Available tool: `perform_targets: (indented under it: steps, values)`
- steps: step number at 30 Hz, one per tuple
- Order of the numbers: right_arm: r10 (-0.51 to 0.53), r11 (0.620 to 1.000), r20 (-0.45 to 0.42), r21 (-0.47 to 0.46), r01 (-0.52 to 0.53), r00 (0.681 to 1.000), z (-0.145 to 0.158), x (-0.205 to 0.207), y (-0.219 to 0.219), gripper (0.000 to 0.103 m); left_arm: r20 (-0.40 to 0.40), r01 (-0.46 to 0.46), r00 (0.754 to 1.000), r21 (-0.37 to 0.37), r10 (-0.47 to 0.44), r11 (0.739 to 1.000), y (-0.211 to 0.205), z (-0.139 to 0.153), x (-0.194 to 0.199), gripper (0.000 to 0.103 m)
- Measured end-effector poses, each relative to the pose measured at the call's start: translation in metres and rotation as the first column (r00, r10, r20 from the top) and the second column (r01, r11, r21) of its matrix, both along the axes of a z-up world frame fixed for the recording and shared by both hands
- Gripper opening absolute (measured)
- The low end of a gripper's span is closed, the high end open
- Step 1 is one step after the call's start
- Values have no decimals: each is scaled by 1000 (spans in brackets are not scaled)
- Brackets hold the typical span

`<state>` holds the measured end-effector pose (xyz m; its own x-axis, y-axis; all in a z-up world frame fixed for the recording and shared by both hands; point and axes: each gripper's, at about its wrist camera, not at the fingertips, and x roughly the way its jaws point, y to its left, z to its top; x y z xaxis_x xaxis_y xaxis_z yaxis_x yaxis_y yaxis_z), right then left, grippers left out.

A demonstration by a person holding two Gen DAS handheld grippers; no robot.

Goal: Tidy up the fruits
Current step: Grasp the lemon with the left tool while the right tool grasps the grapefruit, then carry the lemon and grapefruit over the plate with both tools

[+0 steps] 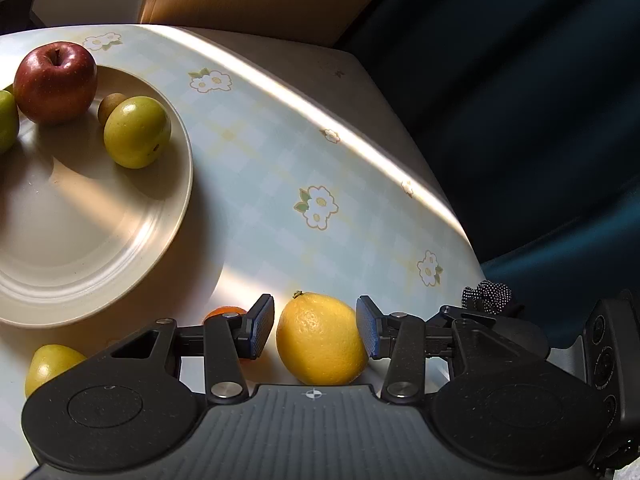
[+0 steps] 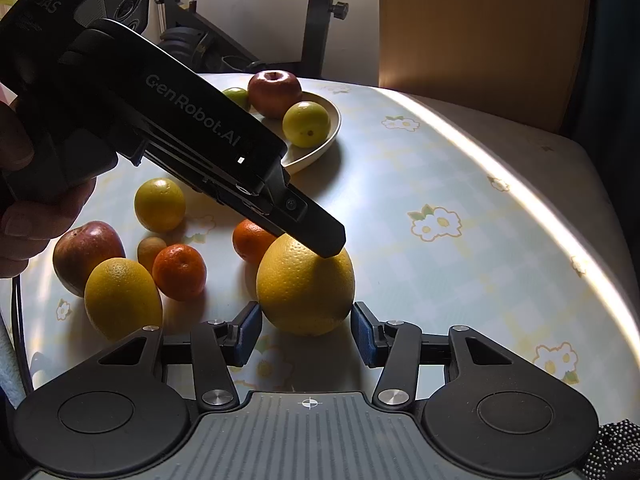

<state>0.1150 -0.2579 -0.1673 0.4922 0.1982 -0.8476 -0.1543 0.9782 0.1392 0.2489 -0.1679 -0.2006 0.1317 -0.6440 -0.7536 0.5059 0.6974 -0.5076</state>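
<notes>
A yellow citrus fruit rests on the flowered tablecloth. My right gripper has both pad tips pressed on its near sides. My left gripper reaches down over the fruit's top from the upper left. In the left wrist view the fruit lies between the fingers of the left gripper. The right pad touches it and a thin gap shows at the left pad. A beige plate to the left holds a red apple, a green fruit and a small brown fruit.
Loose fruit lies to the left: a red apple, another yellow citrus, two mandarins, a yellow-green fruit and a small brown one. The table edge curves along the right. A person's hand holds the left gripper.
</notes>
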Motion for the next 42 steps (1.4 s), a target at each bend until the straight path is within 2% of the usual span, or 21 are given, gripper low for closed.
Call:
perform_targets:
  steps: [3,6,13,20,26,32,42]
  values:
    - [1,1000,-1,-2,-1,1000,0,0,0,45,1,0,1000,-18,0,1000,1,-3,0,44]
    - [0,1000,1,2,0,1000,0,1,-1,46,26,12,1000,-18,-12,1000,0,-3,-5,43]
    - [5,1000,13,-17,-5,1000,1,0,4,46,25,11,1000,-22,-10,1000,-4,-4,-6,43]
    - [38,999,55,-17,-37,998,19,12,7,46,45,-24,999,-59,27,998,12,12,-1,43]
    - [124,992,79,-37,-122,989,36,44,31,46,65,-94,993,-90,100,991,47,31,14,43]
    - [192,981,82,-43,-189,978,46,88,60,46,106,-154,981,-82,163,985,80,51,35,43]
    - [257,965,19,-54,-256,966,25,158,96,46,89,-250,963,-73,256,966,117,40,88,43]
